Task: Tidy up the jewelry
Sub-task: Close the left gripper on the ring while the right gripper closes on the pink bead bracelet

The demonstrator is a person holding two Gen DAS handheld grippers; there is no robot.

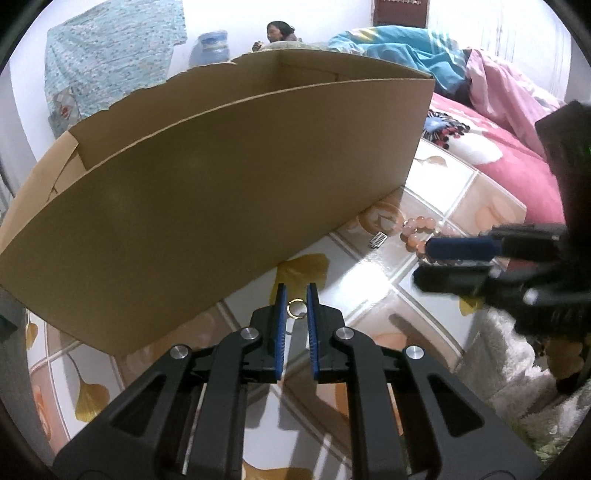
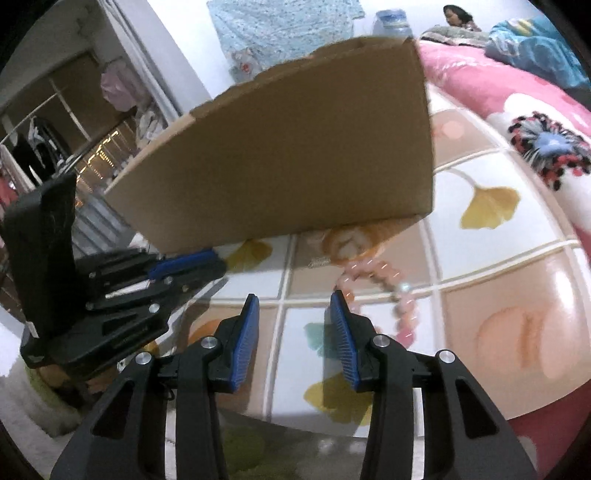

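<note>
A small gold ring [image 1: 296, 308] sits between the blue pads of my left gripper [image 1: 296, 295], which is shut on it just above the tablecloth, in front of the cardboard box [image 1: 221, 184]. From the right wrist view the left gripper [image 2: 210, 264] is at the left, under the box's [image 2: 295, 166] near corner. A pink bead bracelet [image 2: 402, 295] lies on the cloth. My right gripper [image 2: 293, 306] stands open with nothing between its pads, its right finger next to the bracelet. In the left wrist view the right gripper [image 1: 421, 262] partly hides the bracelet [image 1: 417, 225].
A tablecloth [image 2: 498, 277] printed with tiles and yellow leaves covers the surface. A small silver toothed piece [image 1: 378, 240] lies near the box's corner. A bed with a pink floral blanket [image 1: 498, 147] borders the far side, and a person [image 1: 279, 31] sits at the back.
</note>
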